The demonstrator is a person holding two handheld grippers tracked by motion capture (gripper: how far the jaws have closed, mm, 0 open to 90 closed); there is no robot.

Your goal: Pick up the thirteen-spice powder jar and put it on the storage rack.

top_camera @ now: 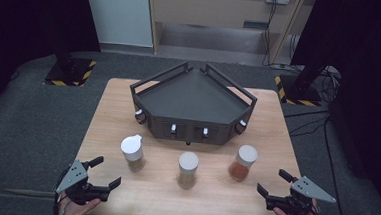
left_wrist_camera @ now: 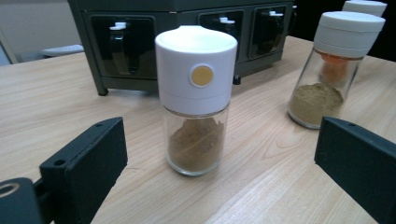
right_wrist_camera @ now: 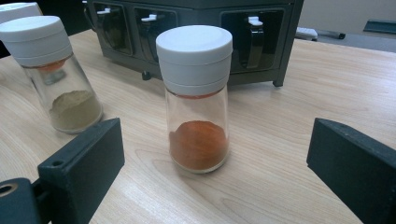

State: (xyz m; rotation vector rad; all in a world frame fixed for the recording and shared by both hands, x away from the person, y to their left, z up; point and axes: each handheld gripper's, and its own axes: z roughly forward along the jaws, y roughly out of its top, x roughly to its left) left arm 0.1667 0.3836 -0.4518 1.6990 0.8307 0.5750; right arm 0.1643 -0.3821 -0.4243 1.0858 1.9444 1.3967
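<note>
1. The desk [top_camera: 113, 108] is a light wooden top. Its left and right strips are bare, and a wide free band runs along the near edge in front of the jars.
2. The dark rack [top_camera: 191, 100] stands at the middle of the far half of the desk. It is a flat tray with low rails, and small white-handled holders sit in its front face. The tray surface carries nothing.
3. Three glass spice jars stand upright in a row between the rack and the near edge, well apart from each other.
4. The left jar [left_wrist_camera: 196, 100] has a white cap with a round yellow dot, and brown powder fills about its lower third.
5. The middle jar [top_camera: 188, 170] has a plain white cap and holds pale tan powder at the bottom.
6. The right jar [right_wrist_camera: 196, 98] has a plain white cap and holds orange-red powder in its lower part.
7. The left gripper [top_camera: 99, 171] is near the near-left corner. Its jaws are spread wide, with the left jar seen between them but not touched.
8. The right gripper [top_camera: 273, 180] is near the near-right corner, jaws also spread wide, facing the right jar without contact.
</note>
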